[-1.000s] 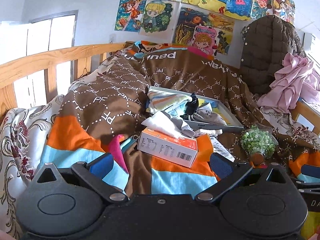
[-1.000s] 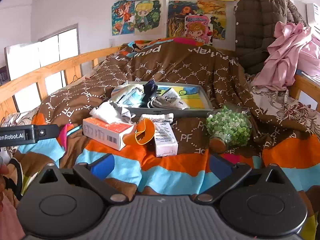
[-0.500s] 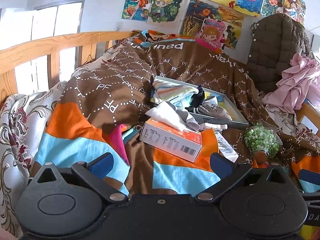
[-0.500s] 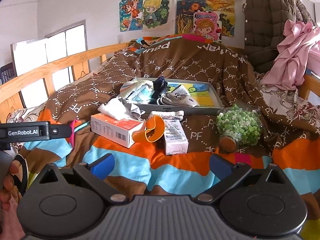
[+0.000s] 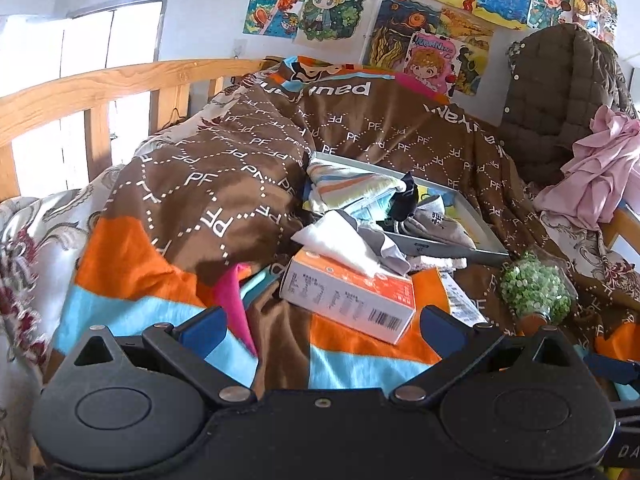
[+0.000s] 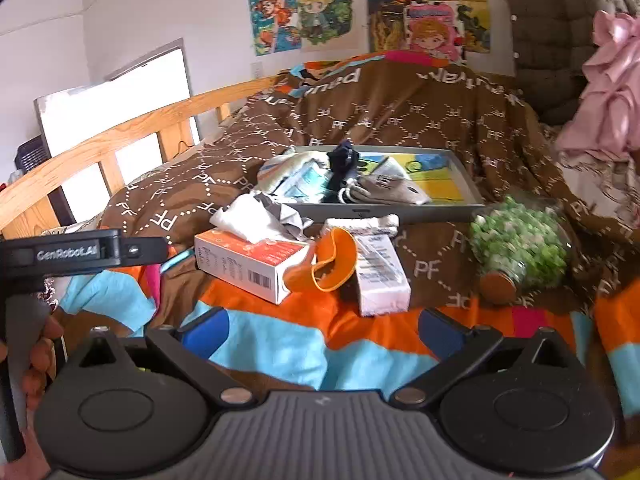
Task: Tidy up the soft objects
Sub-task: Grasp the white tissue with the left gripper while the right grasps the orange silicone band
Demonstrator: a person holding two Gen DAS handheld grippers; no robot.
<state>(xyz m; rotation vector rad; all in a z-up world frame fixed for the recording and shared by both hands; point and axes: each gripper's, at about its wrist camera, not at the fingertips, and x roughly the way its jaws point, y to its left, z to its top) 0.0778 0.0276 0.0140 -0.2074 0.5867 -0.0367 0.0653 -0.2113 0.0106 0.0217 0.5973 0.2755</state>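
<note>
Hovering low over the blanket (image 5: 192, 216), the left gripper (image 5: 322, 322) has its jaws spread wide with nothing between them, and the right gripper (image 6: 322, 322) is just as slack and empty. Soft things sit in and around the tray (image 6: 460, 204): a striped cloth (image 5: 348, 188), a dark sock (image 6: 342, 160) and a grey sock (image 6: 384, 192) inside it, a white cloth (image 5: 344, 240) draped on the orange box (image 5: 352, 296) just in front.

Only the right view shows an orange cup (image 6: 332, 260) tipped between that box and a white box (image 6: 380, 276), a rolled white cloth (image 6: 360, 224) by the tray's near edge, and the left tool's black arm with a hand (image 6: 38, 352) on its grip. The left view alone shows a pink strip (image 5: 232, 300) of fabric beside the box — and more of the floral sheet (image 5: 24, 248) at the bed's edge.

A jar (image 6: 520, 248) of green bits lies on its side to the right, well apart from the boxes. The bed has a wooden rail (image 5: 100, 84) on the left with a bright window (image 5: 80, 40) behind it; cartoon drawings (image 5: 320, 8) cover the wall, and a quilted brown coat (image 5: 560, 92) hangs at the right with pink clothing (image 5: 592, 180) bunched below it
</note>
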